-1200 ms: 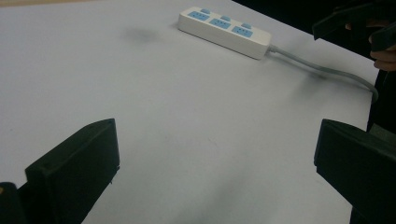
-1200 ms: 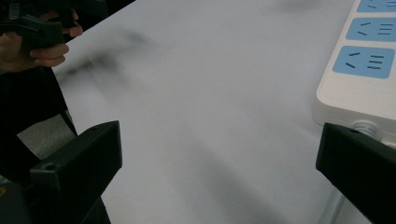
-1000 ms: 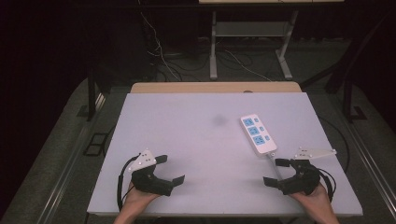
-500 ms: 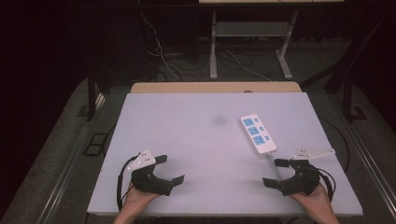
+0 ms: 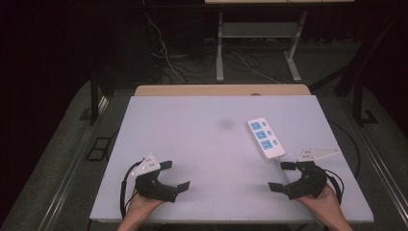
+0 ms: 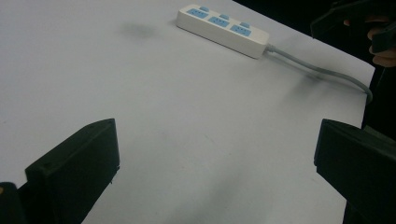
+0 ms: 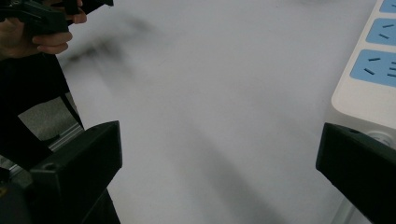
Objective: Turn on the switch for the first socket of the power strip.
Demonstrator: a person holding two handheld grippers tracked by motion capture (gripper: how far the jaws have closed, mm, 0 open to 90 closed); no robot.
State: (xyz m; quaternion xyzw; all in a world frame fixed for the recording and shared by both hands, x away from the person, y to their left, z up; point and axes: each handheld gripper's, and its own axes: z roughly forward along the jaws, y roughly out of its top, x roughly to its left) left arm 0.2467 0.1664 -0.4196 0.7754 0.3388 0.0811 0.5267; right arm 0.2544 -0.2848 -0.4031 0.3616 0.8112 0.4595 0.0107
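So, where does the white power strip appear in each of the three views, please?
High view: the power strip lies right of centre on the table, just ahead of the right gripper.
Left gripper view: it lies at the top, right of centre, with its grey cable running right.
Right gripper view: its near end is at the right edge, cut off.
Shared landmark: its blue socket faces.

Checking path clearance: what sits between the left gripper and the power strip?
Nothing: the high view shows bare white table between the left gripper and the power strip.
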